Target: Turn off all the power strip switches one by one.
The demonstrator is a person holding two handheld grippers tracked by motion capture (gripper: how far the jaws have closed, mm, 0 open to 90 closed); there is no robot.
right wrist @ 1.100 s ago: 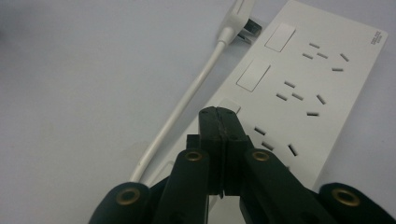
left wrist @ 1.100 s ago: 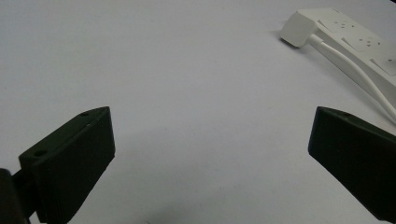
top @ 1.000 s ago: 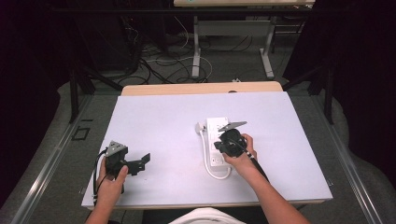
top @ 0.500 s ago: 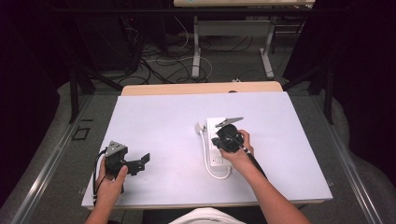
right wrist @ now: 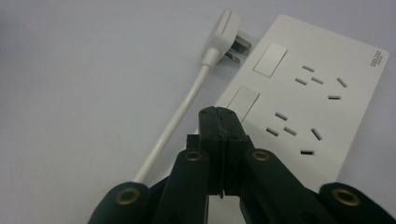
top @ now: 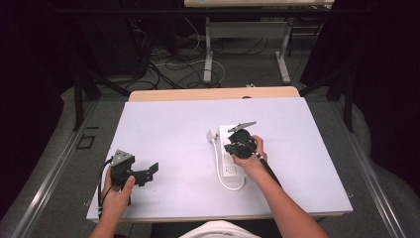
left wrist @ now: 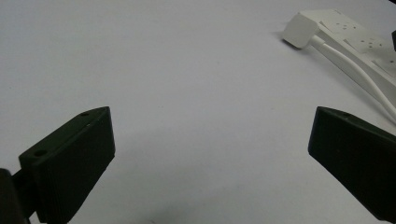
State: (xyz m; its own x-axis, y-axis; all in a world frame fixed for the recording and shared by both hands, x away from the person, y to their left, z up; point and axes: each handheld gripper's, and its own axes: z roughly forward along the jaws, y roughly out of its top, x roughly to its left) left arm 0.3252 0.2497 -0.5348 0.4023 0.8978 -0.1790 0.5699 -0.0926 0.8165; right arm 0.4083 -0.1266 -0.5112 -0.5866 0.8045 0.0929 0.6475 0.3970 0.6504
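White power strip point(top: 232, 151) lies right of centre on the tabletop point(top: 168, 129); right tongs point(right wrist: 223, 122), pressed together and empty, have edged over its switches point(right wrist: 243, 101). Left tongs point(left wrist: 210, 158) gape idle.

I see both grippers black: left gripper point(top: 130, 171) with grey three-cornered top plate and trailing black cable, right gripper point(right wrist: 223, 122) with brass-coloured rivets; person's shirt white.
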